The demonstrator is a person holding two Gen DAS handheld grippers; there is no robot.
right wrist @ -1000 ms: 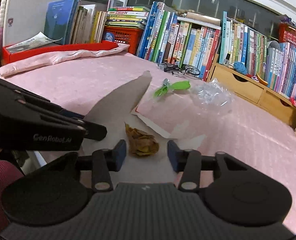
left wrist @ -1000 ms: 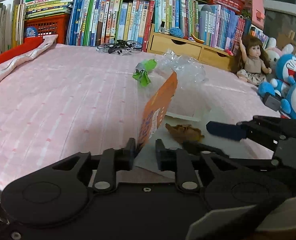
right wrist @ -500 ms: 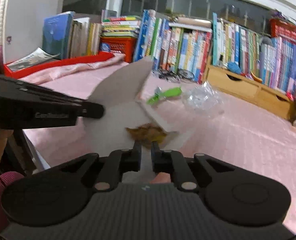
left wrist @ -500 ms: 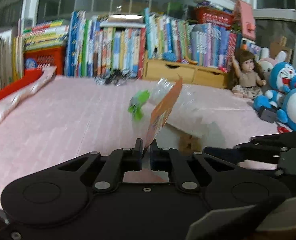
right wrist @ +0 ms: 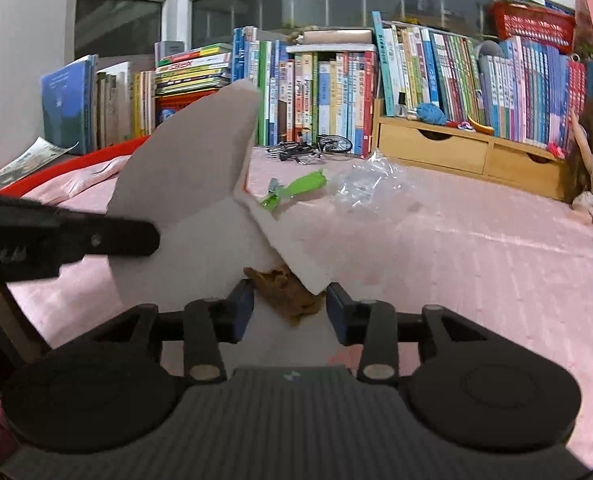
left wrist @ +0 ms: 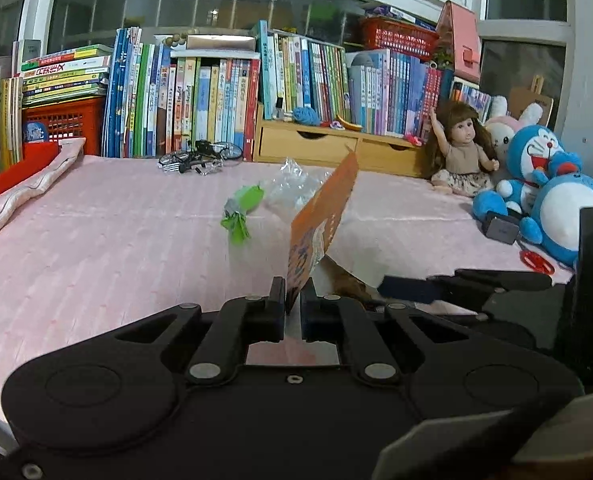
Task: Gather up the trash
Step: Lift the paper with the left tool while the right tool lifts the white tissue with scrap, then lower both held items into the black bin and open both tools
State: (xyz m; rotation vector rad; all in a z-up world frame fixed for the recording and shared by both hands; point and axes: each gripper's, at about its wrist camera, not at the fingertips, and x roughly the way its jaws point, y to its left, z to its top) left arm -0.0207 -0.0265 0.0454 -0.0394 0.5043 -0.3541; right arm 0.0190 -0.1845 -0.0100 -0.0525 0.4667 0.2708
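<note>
Card (left wrist: 322, 216), frame centre, sits clamped in our left tongs (left wrist: 292, 304); our right tongs (right wrist: 289, 306) gape wide around 1 brown scrap (right wrist: 288, 290).

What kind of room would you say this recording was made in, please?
Most likely a child's bedroom or playroom at home: a long row of children's books lines the window sill, a doll and blue plush toys sit beside them, and a pink quilted cover is spread over the surface like bedding.

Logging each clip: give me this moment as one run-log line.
left gripper: shut on orange bag | right gripper: open around brown scrap | green wrapper, clear plastic: on bed
</note>
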